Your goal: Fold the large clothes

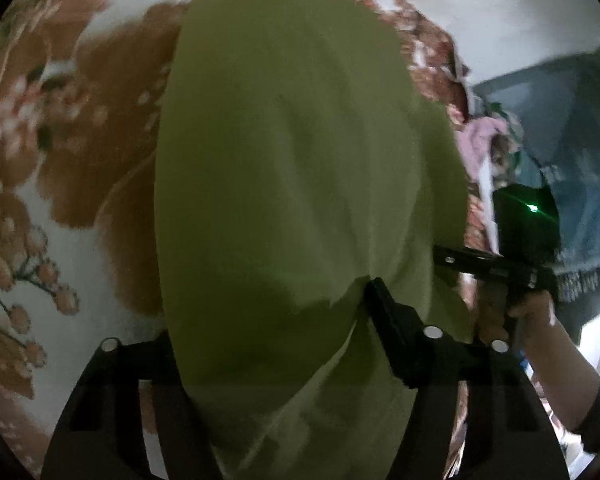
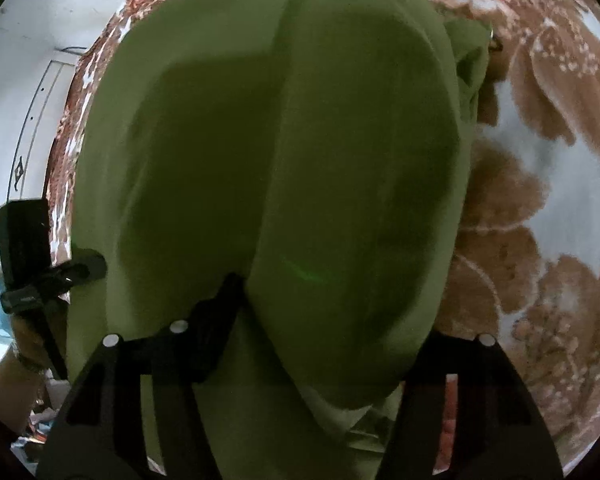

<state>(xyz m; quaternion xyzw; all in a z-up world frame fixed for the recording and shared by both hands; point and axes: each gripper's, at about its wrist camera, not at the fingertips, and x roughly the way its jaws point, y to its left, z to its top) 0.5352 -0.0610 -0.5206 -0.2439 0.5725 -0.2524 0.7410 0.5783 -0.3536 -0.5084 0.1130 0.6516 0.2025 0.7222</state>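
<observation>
A large olive-green garment [image 1: 300, 160] hangs in front of both cameras, held up over a bed. My left gripper [image 1: 356, 300] is shut on the garment; only its right finger [image 1: 388, 320] shows, the other is under the cloth. My right gripper [image 2: 244, 292] is shut on the same garment [image 2: 300, 160]; its left finger [image 2: 216, 320] shows, the other is hidden by cloth. The right gripper also shows in the left wrist view [image 1: 500, 268], held by a hand. The left gripper shows in the right wrist view [image 2: 40, 280].
A floral brown, orange and white bedspread [image 1: 60, 160] lies below, and it shows in the right wrist view [image 2: 540, 200]. A blue cloth-covered object [image 1: 572, 120] and pink clothes [image 1: 480, 136] lie beyond the bed. A white wall [image 2: 20, 40] is on the left.
</observation>
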